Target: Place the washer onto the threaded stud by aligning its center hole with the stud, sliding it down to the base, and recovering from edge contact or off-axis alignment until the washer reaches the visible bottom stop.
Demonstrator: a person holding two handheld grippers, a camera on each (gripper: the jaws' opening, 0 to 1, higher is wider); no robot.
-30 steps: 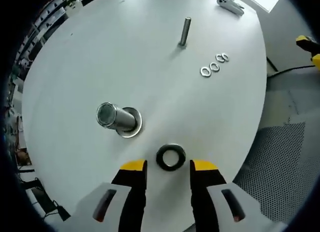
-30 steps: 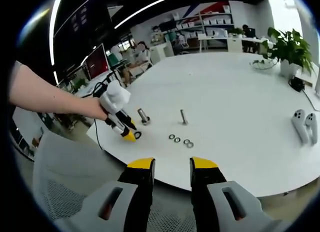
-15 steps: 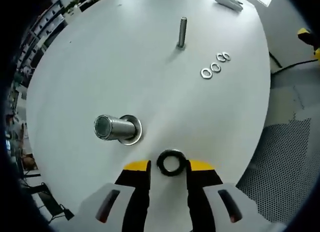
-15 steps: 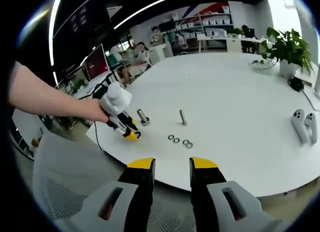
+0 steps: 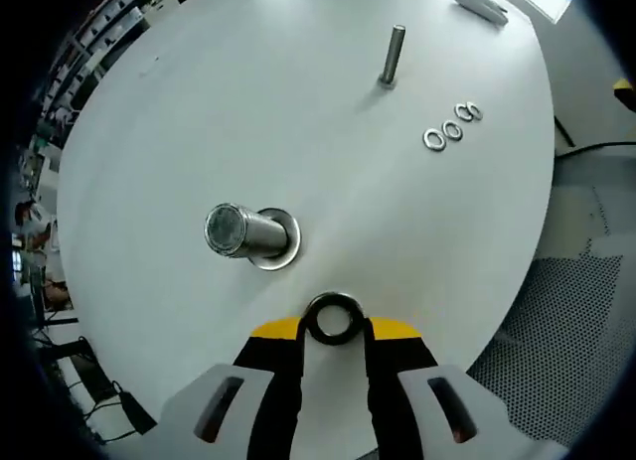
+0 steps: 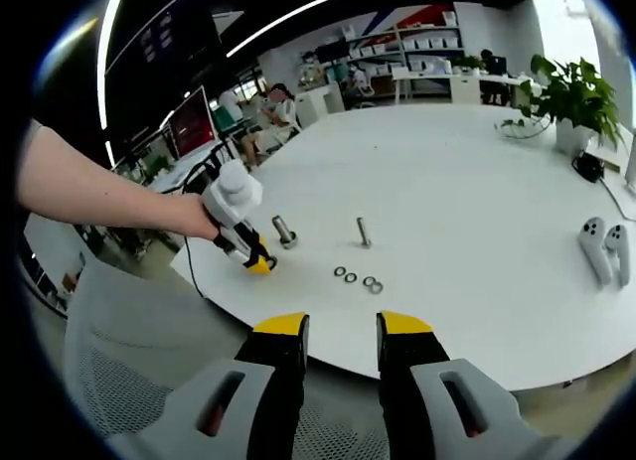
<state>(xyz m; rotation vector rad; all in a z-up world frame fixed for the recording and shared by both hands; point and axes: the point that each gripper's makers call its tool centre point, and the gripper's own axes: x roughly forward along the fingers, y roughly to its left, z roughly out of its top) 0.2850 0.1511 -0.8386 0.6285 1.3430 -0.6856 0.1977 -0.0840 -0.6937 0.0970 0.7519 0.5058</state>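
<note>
- Over the last second the left claw has narrowed its yellow tips and pushed forward, so the black washer, which lay free on the desk ahead of the spread tips, now sits pinched between them at 6 o'clock in the left gripper view.
- The washer looks tilted up on edge in the grip, though whether it has left the desk cannot be told.
- The thick threaded stud with its flanged base stands at about 10 o'clock from the washer, near but apart; nothing sits on it yet.
- A thinner stud stands far off at 1 o'clock, with three small silver washers in a row at 2 o'clock.
- The right claw is spread with nothing between its tips, held back off the desk edge; in its view the left claw is at 9 o'clock, held by a hand.
- Judgement: the pickup seems just done; next comes carrying the washer over the thick stud and squaring its hole to the axis, where an edge catch is the likely fault.
</note>
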